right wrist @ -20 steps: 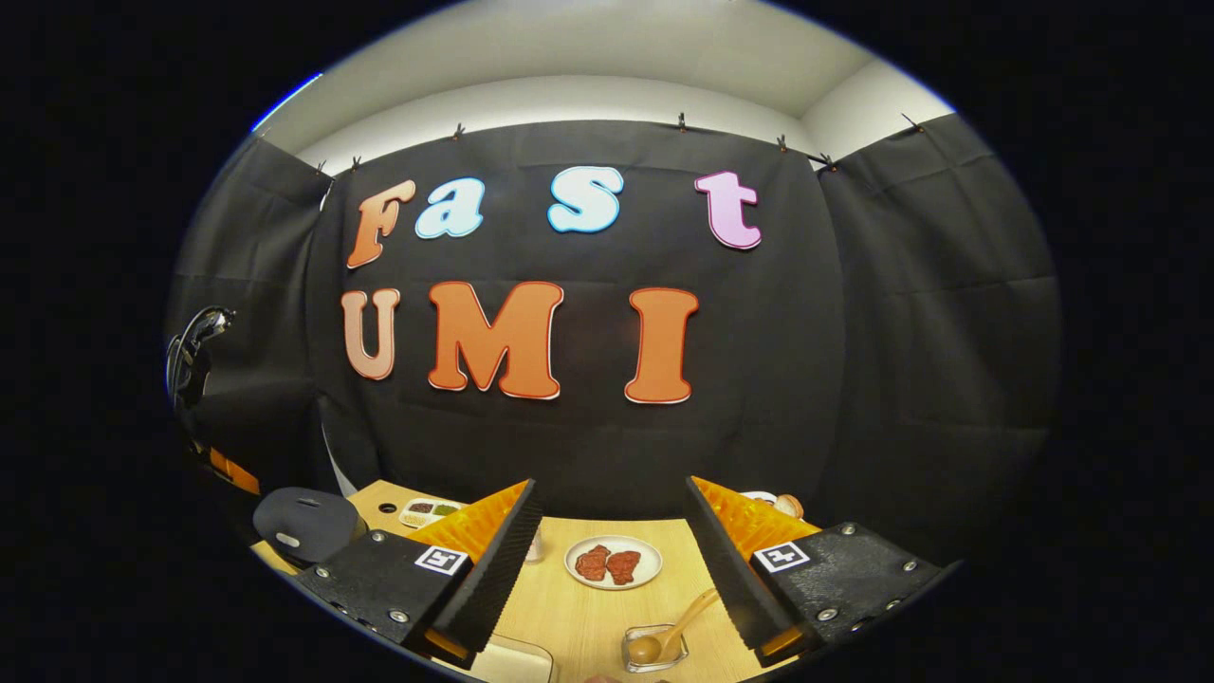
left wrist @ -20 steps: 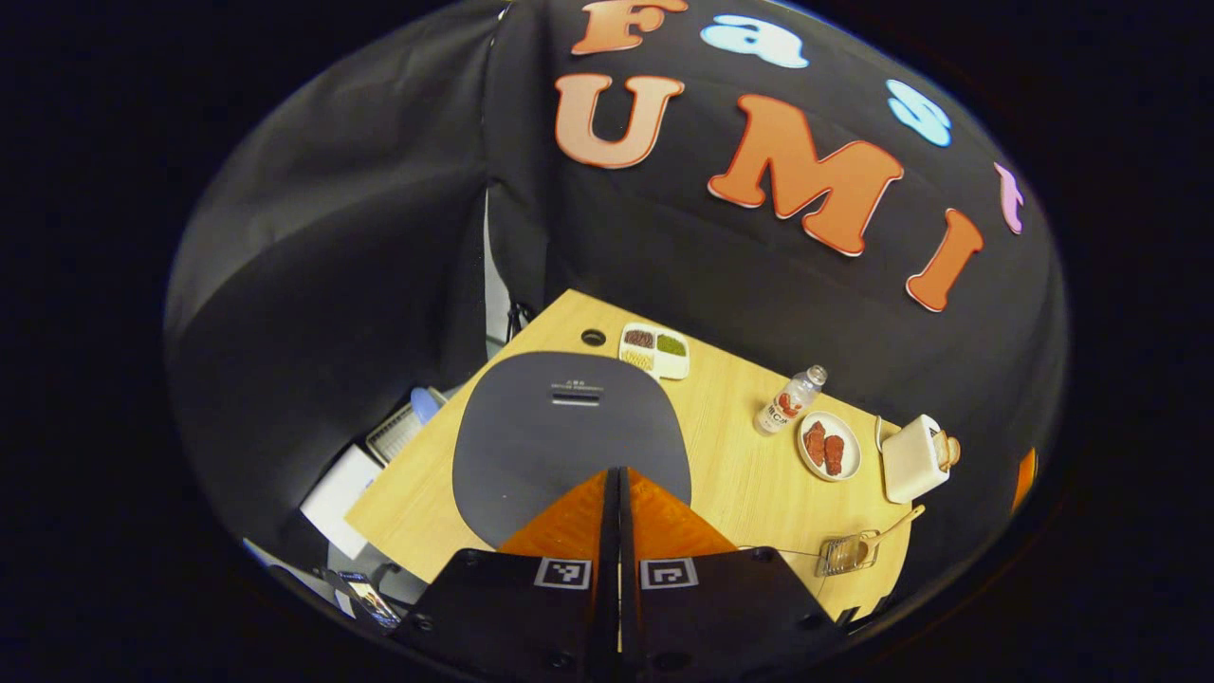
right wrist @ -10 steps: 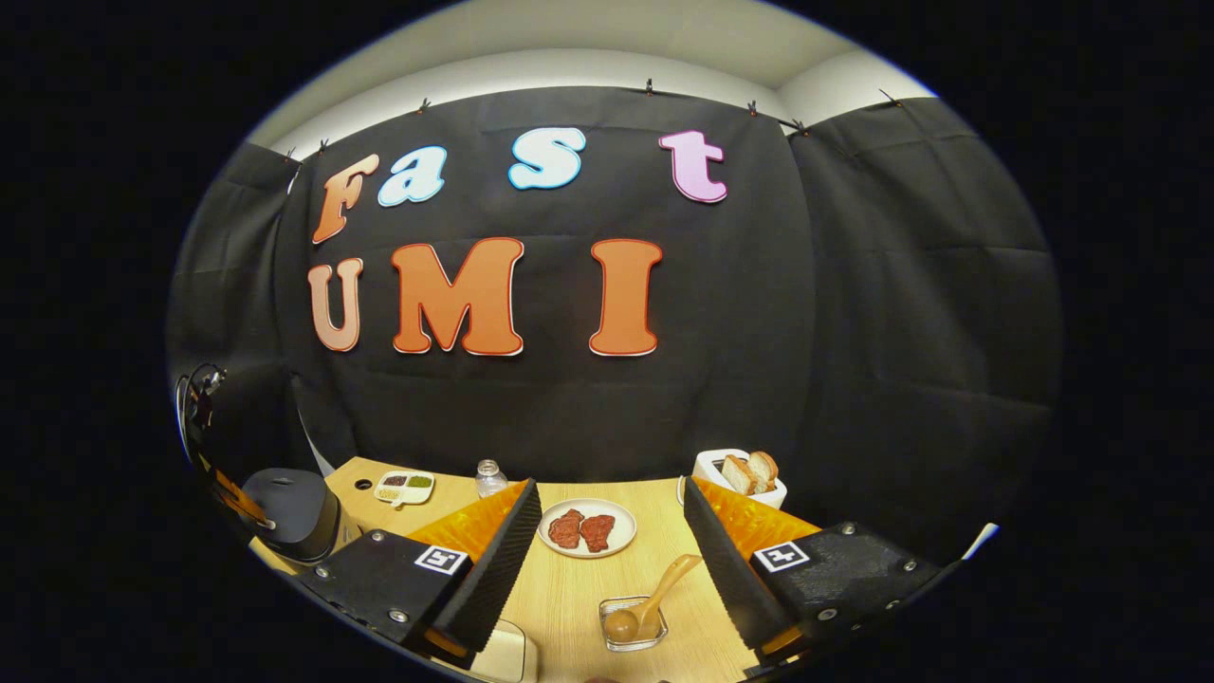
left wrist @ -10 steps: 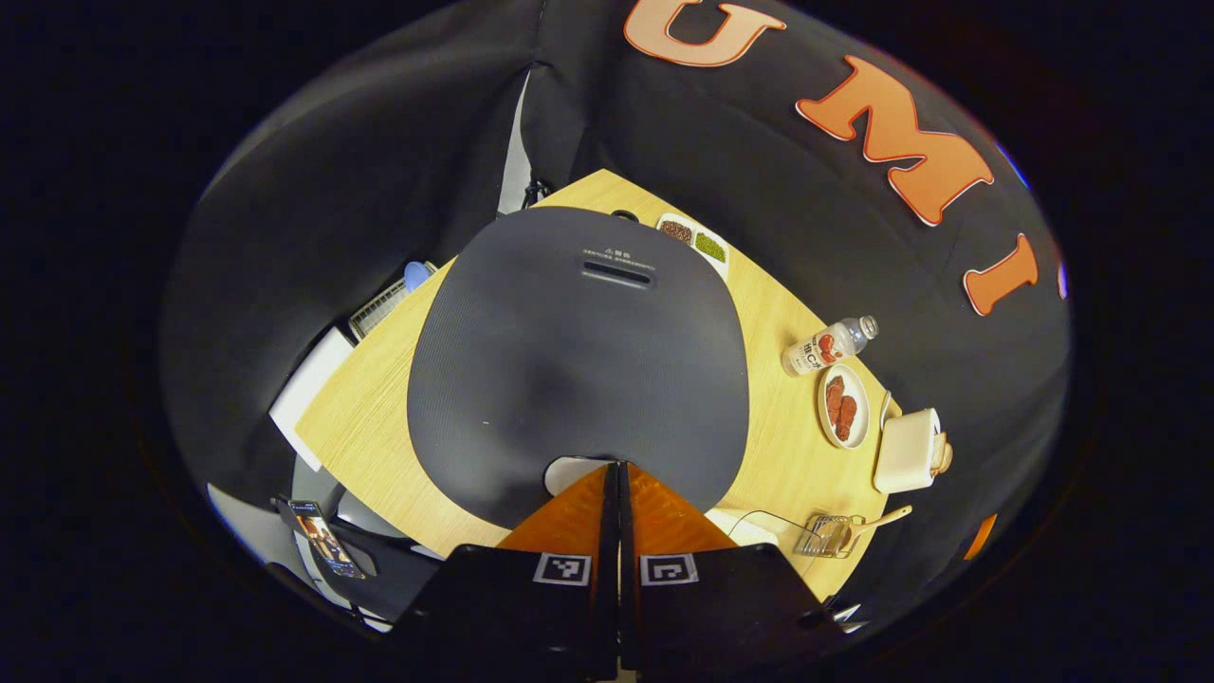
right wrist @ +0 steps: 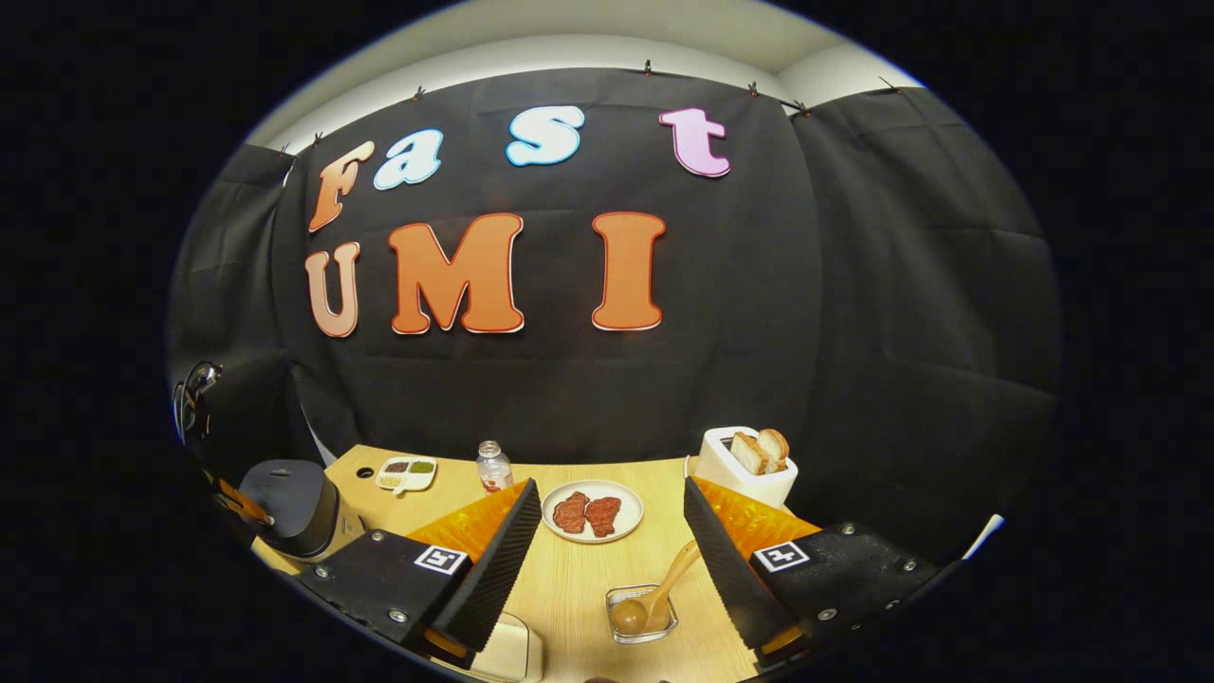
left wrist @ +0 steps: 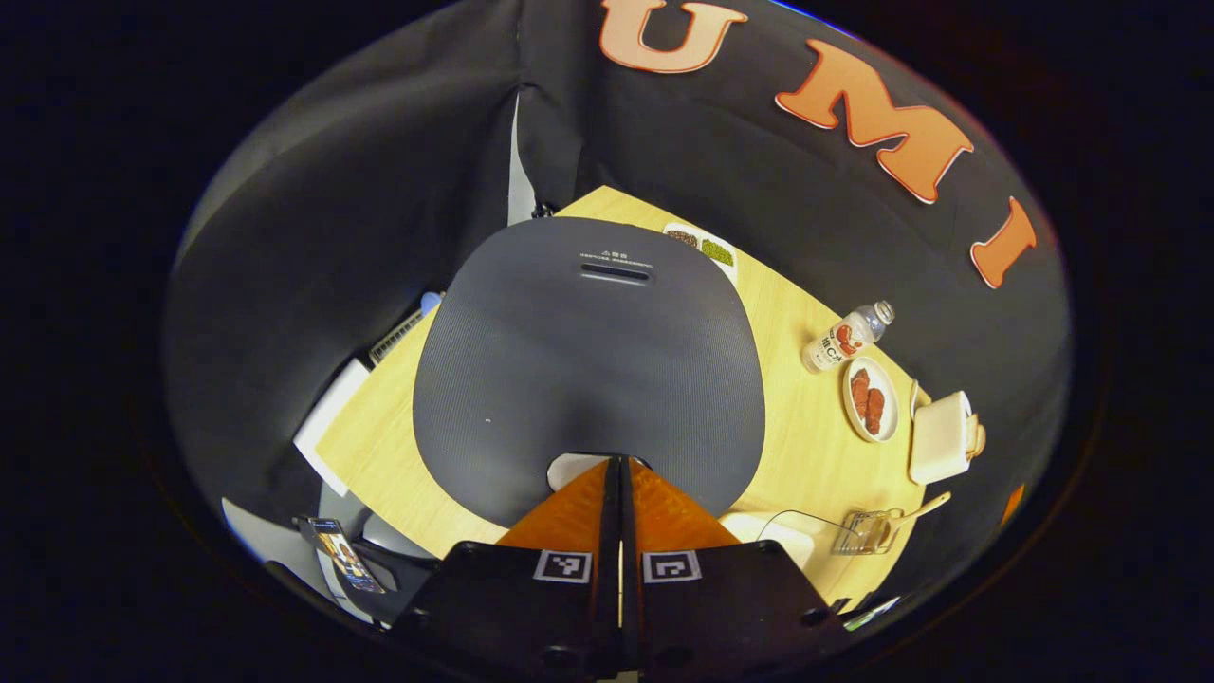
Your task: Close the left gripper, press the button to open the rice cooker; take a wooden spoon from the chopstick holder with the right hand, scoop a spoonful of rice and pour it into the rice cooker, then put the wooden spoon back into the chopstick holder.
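Observation:
The rice cooker [left wrist: 588, 360] has a dark grey lid, which is down, and it stands on the wooden table [left wrist: 806, 446]. Its white button [left wrist: 572, 468] lies right at the tips of my left gripper [left wrist: 617, 463], which is shut with nothing in it. I cannot tell if the tips touch the button. The wooden spoon [right wrist: 656, 593] leans in a clear holder [right wrist: 643, 618], bowl down. My right gripper [right wrist: 610, 493] hangs open above the spoon, apart from it. A cream rice container [right wrist: 512, 650] sits at the table's near edge. In the right gripper view the rice cooker [right wrist: 289, 493] stands at far left.
A plate of red meat slices [right wrist: 593, 512], a small bottle [right wrist: 491, 467], a divided dish of grains [right wrist: 406, 471] and a white toaster with bread [right wrist: 744, 465] stand along the back of the table. The black cloth wall hangs close behind.
My left gripper came down close over the cooker lid until the white button showed at its tips. The right gripper view tilted down, bringing more of the table and the spoon holder into sight.

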